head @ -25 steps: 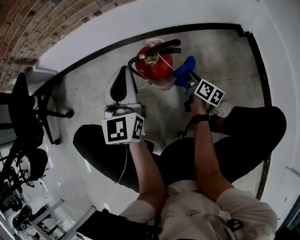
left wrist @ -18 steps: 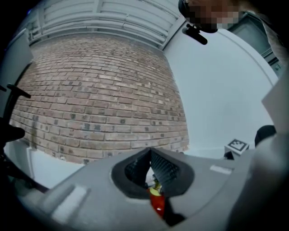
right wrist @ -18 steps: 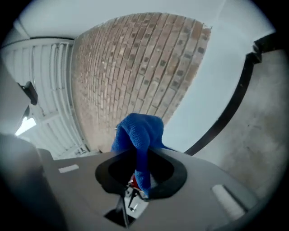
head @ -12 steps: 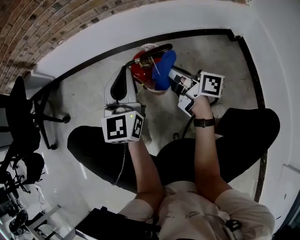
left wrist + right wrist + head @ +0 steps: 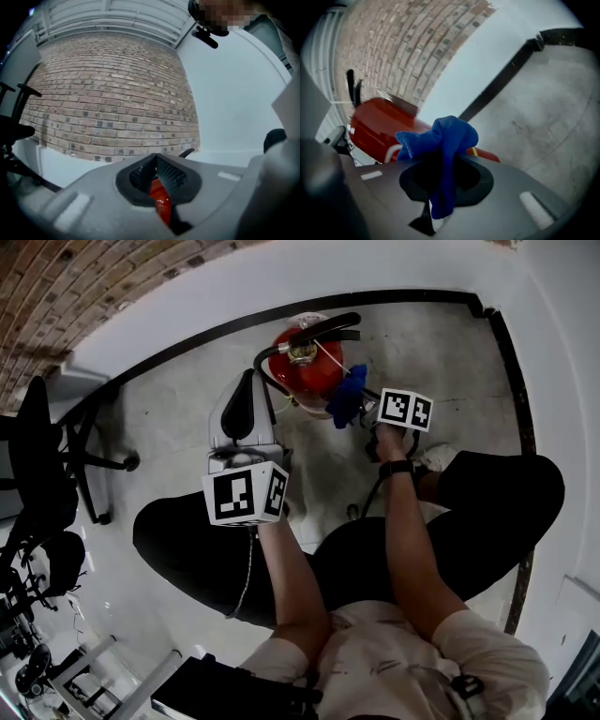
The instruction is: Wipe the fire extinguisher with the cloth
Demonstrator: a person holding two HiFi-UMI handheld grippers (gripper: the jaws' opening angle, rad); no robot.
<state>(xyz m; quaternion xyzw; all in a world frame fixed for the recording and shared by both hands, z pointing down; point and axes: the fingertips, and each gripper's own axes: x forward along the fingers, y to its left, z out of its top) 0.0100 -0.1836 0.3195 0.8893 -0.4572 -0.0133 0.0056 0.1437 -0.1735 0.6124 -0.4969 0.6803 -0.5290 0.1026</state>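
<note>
Concrete floor | right gripper clamps cloth, partly hiding fire extinguisher | left gripper closed

Left claw, jaws meeting at the tips; a sliver of red fire extinguisher shows behind them, brick wall beyond.

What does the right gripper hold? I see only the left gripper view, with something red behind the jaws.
Observer: The right gripper is shut on a blue cloth.
Operator: Is the cloth at the red thing?
Observer: Yes. In the head view it appears pressed against the right side of a red fire extinguisher.
Operator: Where does that stand?
Observer: Upright on the floor, close to the white wall.
</note>
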